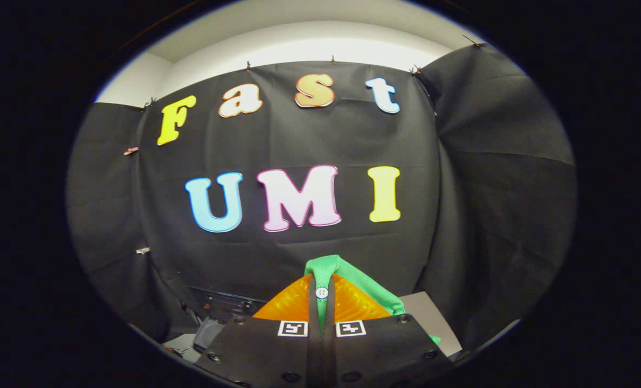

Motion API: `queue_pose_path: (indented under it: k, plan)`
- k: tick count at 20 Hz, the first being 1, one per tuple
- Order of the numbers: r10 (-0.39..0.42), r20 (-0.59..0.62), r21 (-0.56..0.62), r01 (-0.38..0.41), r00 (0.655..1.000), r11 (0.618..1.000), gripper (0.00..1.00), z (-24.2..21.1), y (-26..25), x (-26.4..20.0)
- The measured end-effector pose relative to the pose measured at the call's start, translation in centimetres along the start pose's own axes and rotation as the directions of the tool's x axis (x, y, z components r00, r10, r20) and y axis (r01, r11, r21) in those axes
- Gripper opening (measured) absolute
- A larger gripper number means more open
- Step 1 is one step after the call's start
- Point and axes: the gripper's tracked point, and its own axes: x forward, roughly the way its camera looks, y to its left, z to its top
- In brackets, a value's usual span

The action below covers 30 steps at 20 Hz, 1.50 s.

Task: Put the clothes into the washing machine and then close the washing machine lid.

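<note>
Jaws are pinching a bright green cloth garment (347, 272) with a white button (322, 292), lifted high; thin hold, fabric could be slipping out mid-carry.

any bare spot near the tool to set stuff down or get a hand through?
The tool is shut on the green garment, which fills the space just ahead. Free: a pale flat surface right of the garment, bordered by the black cloth wall. Left is crowded: a dark box and grey clutter.

Dim booth, bright strip up top, sharp centre, heavy fisheye bend at edges.
</note>
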Motion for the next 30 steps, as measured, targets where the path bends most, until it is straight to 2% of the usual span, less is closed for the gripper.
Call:
queue_pose_path:
  k: [7, 12, 16, 20, 23, 27, 30]
  plan:
    - [0.205, 0.054, 0.0, -0.205, 0.977, 0.979, 0.04, 2.2, 10.8, -0.6]
    - [0.36, 0.058, 0.008, -0.361, 0.931, 0.933, 0.04, 2.0, 18.4, -0.7]
    - [0.45, 0.016, 0.007, -0.45, 0.893, 0.893, 0.04, -0.4, 23.3, 0.0]
    - [0.5, -0.077, 0.011, -0.501, 0.862, 0.865, 0.04, -5.2, 26.4, 2.3]
    - [0.511, -0.168, 0.037, -0.512, 0.843, 0.858, 0.04, -10.1, 27.4, 5.2]
    - [0.495, -0.315, 0.048, -0.508, 0.809, 0.86, 0.04, -17.9, 27.5, 9.3]
    - [0.479, -0.434, 0.078, -0.498, 0.763, 0.864, 0.04, -24.4, 27.1, 11.9]
